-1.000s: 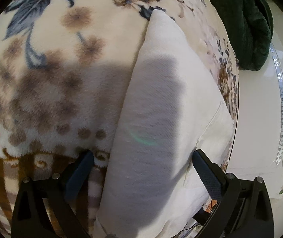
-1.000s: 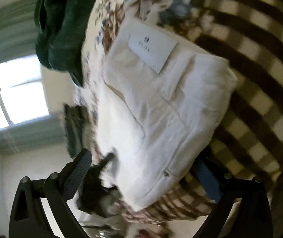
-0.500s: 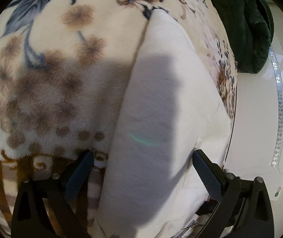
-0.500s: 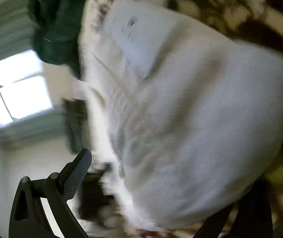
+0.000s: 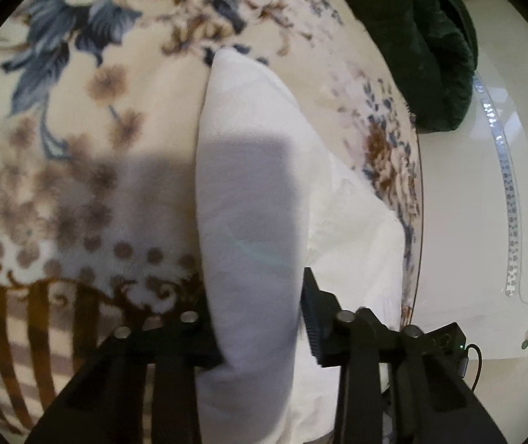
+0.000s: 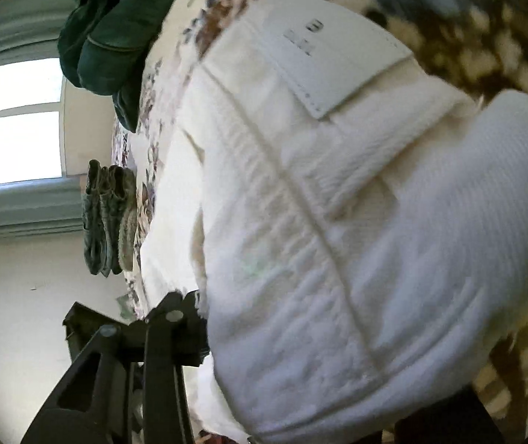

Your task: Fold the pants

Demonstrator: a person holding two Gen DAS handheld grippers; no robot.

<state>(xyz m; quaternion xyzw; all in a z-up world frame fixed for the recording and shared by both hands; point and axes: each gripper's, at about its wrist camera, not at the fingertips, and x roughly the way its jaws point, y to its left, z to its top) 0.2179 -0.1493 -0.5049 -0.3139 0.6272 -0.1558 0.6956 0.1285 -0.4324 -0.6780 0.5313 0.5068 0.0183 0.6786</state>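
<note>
Left hand-held gripper (image 5: 258, 318): jaws closing, a thick fold of the white pants (image 5: 249, 199) sits between them and both pads press the cloth. Right hand-held gripper (image 6: 323, 351): jaws closing too, the waistband end of the pants (image 6: 338, 222) bunched between them; only the left finger (image 6: 175, 318) shows, against the fabric, the other is hidden behind the bundle. Blur there, so contact on the far side can't be confirmed. Pants lie on the floral blanket (image 5: 79, 129) on the bed, close to its edge next to the pale floor (image 5: 460, 222). White label patch (image 6: 338, 51) on the waistband faces up. Dark green garment (image 5: 423, 44) is at the bed's far corner, apart from the pants. Window (image 6: 19, 122) in the right wrist view.
</note>
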